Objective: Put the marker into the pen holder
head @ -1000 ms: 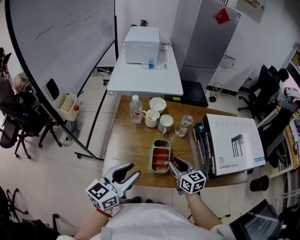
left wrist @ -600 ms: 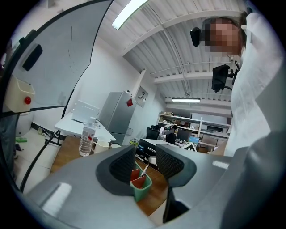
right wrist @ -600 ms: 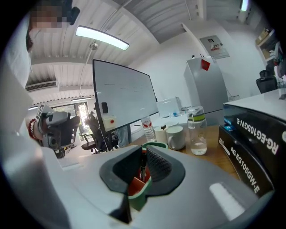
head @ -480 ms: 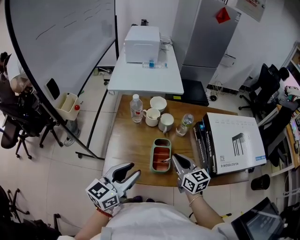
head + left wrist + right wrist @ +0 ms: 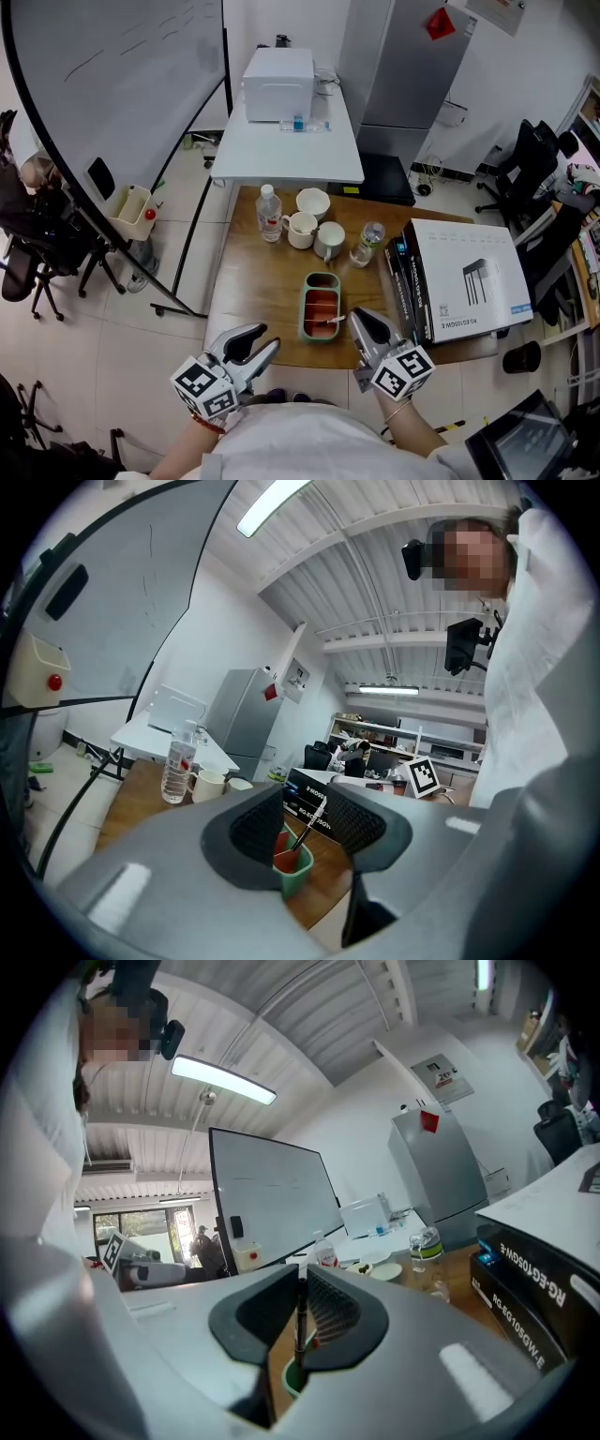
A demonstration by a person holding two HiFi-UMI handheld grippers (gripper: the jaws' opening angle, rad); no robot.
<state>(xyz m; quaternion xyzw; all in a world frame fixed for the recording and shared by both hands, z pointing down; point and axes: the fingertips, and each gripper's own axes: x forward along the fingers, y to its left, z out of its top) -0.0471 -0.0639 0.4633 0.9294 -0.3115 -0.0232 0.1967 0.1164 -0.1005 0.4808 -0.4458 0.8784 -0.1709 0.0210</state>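
Note:
A green pen holder (image 5: pixel 320 307) with a red inside lies on the wooden table (image 5: pixel 262 291), near its front edge. My right gripper (image 5: pixel 354 322) sits just right of it, shut on the marker (image 5: pixel 332 321), whose pale end reaches over the holder. In the right gripper view the thin dark marker (image 5: pixel 299 1321) stands between the shut jaws, its lower end inside the green rim of the holder (image 5: pixel 289 1380). My left gripper (image 5: pixel 258 337) hangs open off the table's front left corner. The holder (image 5: pixel 292 866) and slanting marker (image 5: pixel 308 825) show between its jaws.
Behind the holder stand a water bottle (image 5: pixel 270 214), two mugs (image 5: pixel 301 230), a bowl (image 5: pixel 314 203) and a small bottle (image 5: pixel 367 245). Boxes (image 5: pixel 464 281) fill the table's right side. A white table (image 5: pixel 281 150) lies beyond, a whiteboard (image 5: pixel 103 75) to the left.
My right gripper has drawn back toward me and tilted upward, bringing the marker steeper over the holder. The left gripper has stayed put.

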